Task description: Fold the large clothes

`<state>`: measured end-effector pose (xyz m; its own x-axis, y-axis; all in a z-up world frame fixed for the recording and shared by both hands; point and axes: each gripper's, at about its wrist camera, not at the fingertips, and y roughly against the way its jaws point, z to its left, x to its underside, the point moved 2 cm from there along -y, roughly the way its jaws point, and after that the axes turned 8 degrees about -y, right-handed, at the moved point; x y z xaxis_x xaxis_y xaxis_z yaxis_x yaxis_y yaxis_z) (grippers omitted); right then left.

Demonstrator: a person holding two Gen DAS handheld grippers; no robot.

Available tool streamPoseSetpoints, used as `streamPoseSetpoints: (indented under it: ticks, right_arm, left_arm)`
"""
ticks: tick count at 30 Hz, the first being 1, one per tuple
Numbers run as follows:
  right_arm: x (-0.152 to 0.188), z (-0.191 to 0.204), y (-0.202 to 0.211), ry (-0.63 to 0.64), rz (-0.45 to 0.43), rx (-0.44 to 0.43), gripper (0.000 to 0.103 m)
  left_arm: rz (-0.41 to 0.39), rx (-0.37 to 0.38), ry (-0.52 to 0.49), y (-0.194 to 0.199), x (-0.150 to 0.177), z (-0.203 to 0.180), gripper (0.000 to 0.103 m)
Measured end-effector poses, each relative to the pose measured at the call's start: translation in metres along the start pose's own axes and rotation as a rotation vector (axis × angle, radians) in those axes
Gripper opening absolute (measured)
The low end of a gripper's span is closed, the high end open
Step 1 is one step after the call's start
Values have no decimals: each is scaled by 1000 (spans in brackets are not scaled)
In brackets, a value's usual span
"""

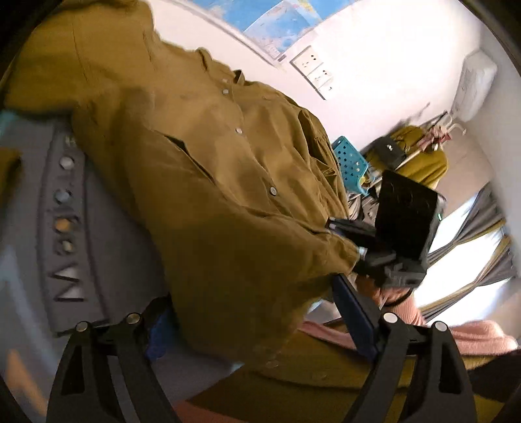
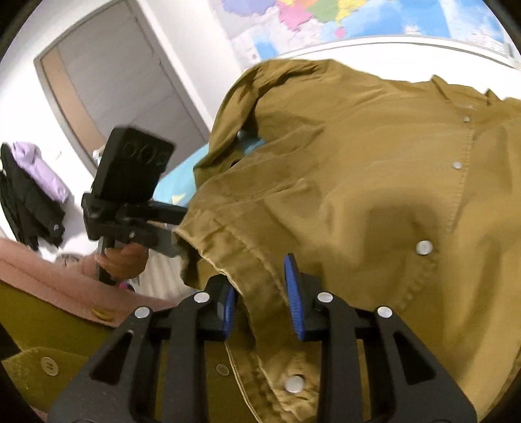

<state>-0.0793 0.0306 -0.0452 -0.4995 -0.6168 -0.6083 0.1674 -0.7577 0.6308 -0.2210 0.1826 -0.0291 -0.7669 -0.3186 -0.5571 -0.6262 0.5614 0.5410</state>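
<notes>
The olive-brown shirt (image 2: 342, 182) is the landmark here; it is a big snap-button shirt, spread over a grey surface (image 1: 107, 247) w/ its collar toward the wall map (image 2: 325, 22).

Right gripper (image 2: 260, 302): at the shirt's bottom hem, near the front button strip. The hem runs between the two blue pads (image 2: 294, 293). The jaws are narrow, but a gap still shows on both sides of the cloth, so no pressing can be seen.

Left gripper (image 1: 260, 325): at the shirt's opposite lower edge, approx. half open. The right blue pad (image 1: 355, 312) stands clear of the cloth. The left finger is hidden under the hanging fabric, so I cannot tell if it has hold.

Beside the shirt, a blue perforated stool (image 1: 350, 159).
</notes>
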Motion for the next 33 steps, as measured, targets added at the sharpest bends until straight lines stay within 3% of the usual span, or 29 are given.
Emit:
streamPoseSetpoints:
  ticks: [2,3,5,8,9,10,11,12,13,14,15,16,18,21,25,27,28,29,30,33]
  right_arm:
    - [4,5,-2,14,7,11,36]
    - [7,8,-1,20,15,9,39]
    - [12,13,9,39,1,3,49]
    - [19,6,39,24,-58,14,61]
    - [21,1,48,6,-77,29,62]
    - [24,-10,64,-29,-112,69,65]
    - [25,-16,72,-49,-133,91,67]
    - [29,-30,91,-91,-174,138,68]
    - [34,-42,109,-133,-212,181,71]
    - [41,-56,129,-183,-257,228,76]
    - [47,-66,143,-219,-286,266,77]
    - [56,-80,162,-273,-319,327,78]
    - [75,-103,189,-369,-356,423,82]
    - [105,-130,210,-503,-362,517,85]
    - [127,-142,192,-557,-303,480,84]
    - [130,-142,183,-545,-286,502,77]
    - [130,-140,182,-520,-291,512,62]
    - [128,-140,182,-512,-295,482,17]
    - [130,-139,186,-516,-303,446,2]
    - [130,-125,203,-468,-355,452,3]
  left_arm:
    - [-26,-49,-15,6,-1,0,26]
    - [-41,-60,-18,14,-1,-1,17]
    - [-85,-116,-24,42,-2,-4,16]
    - [-62,-262,-74,69,5,-13,13]
    - [-34,-302,-82,69,7,-11,20]
    - [42,-419,-98,63,12,-8,28]
    - [97,-502,-107,57,16,-4,50]
    - [125,-520,-108,53,18,1,53]
    - [114,-456,-72,52,20,7,53]
    - [87,-389,-42,56,20,10,59]
    - [43,-319,-12,61,18,13,73]
    - [13,-297,-5,65,16,14,78]
    - [-47,-302,-18,73,9,12,81]
    - [-22,-329,-39,71,3,12,81]
    - [44,-352,-100,45,-2,1,81]
    - [74,-352,-124,38,7,1,80]
    - [85,-358,-132,34,7,-1,78]
    - [97,-371,-145,30,8,-3,72]
    - [105,-383,-149,28,8,-2,67]
    - [118,-414,-151,28,10,1,51]
